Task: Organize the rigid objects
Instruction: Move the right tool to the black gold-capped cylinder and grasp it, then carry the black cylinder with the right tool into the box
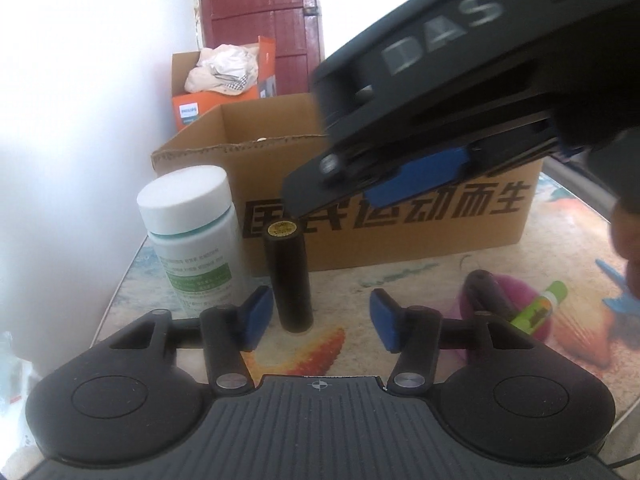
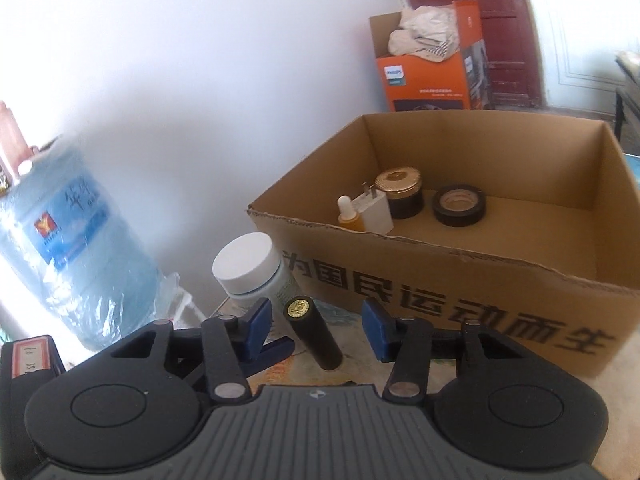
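Observation:
A black cylinder with a gold cap (image 1: 288, 276) stands upright on the patterned table, with a white-lidded bottle (image 1: 192, 236) to its left. My left gripper (image 1: 320, 320) is open around the cylinder: its left pad is close beside it and the right pad stands well clear. My right gripper (image 1: 400, 168) hovers above the front wall of the cardboard box (image 1: 420, 232). In the right wrist view the right gripper (image 2: 316, 330) is open, looking down on the cylinder (image 2: 312, 332) and the bottle (image 2: 248, 264) far below. The box (image 2: 480, 280) holds a gold-lidded jar (image 2: 400, 192), a tape roll (image 2: 460, 204), a white plug (image 2: 378, 212) and a dropper bottle (image 2: 348, 216).
A purple item (image 1: 512, 292) and a green tube (image 1: 540, 308) lie on the table to the right. A blue water jug (image 2: 72, 248) stands left of the table by the white wall. An orange box (image 2: 428, 76) with cloth sits behind.

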Action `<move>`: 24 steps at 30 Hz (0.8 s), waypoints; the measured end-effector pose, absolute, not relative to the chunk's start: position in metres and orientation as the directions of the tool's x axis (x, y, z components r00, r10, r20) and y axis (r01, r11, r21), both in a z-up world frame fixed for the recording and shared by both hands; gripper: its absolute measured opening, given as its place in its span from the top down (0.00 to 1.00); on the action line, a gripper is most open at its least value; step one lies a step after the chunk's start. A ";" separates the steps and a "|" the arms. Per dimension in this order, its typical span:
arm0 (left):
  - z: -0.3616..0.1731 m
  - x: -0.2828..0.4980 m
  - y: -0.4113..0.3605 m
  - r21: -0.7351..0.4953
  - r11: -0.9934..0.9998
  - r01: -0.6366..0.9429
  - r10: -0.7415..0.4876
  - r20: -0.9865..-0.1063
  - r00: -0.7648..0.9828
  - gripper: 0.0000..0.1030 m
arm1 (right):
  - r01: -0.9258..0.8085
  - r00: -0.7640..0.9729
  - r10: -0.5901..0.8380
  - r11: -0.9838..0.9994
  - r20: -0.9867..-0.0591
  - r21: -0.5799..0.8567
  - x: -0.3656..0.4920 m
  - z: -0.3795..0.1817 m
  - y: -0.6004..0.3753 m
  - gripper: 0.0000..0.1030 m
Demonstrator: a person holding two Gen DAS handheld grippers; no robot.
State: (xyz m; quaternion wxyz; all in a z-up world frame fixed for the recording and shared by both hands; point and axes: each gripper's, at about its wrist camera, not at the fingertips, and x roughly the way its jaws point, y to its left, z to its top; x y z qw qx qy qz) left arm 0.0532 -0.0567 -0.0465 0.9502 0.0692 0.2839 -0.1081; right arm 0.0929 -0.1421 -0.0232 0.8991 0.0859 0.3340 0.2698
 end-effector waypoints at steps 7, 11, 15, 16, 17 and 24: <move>-0.051 0.061 -0.051 0.053 0.972 0.230 -0.161 -0.561 0.812 0.58 | -0.469 0.595 0.549 0.830 -0.587 0.301 0.106 -0.031 -0.123 0.61; -0.053 0.064 -0.048 0.050 0.974 0.222 -0.157 -0.561 0.813 0.67 | -0.481 0.582 0.551 0.826 -0.597 0.293 0.110 -0.034 -0.117 0.71; -0.052 0.065 -0.046 0.049 0.976 0.210 -0.148 -0.557 0.817 0.78 | -0.486 0.583 0.549 0.826 -0.599 0.285 0.110 -0.035 -0.115 0.75; -0.052 0.064 -0.045 0.047 0.977 0.208 -0.147 -0.557 0.817 0.80 | -0.484 0.585 0.546 0.828 -0.600 0.282 0.109 -0.035 -0.115 0.75; -0.051 0.064 -0.044 0.041 0.977 0.208 -0.150 -0.558 0.816 0.80 | -0.482 0.586 0.544 0.830 -0.601 0.281 0.109 -0.035 -0.115 0.75; -0.039 0.050 -0.044 0.035 0.974 0.223 -0.168 -0.543 0.823 0.80 | -0.481 0.597 0.540 0.833 -0.593 0.275 0.100 -0.025 -0.122 0.75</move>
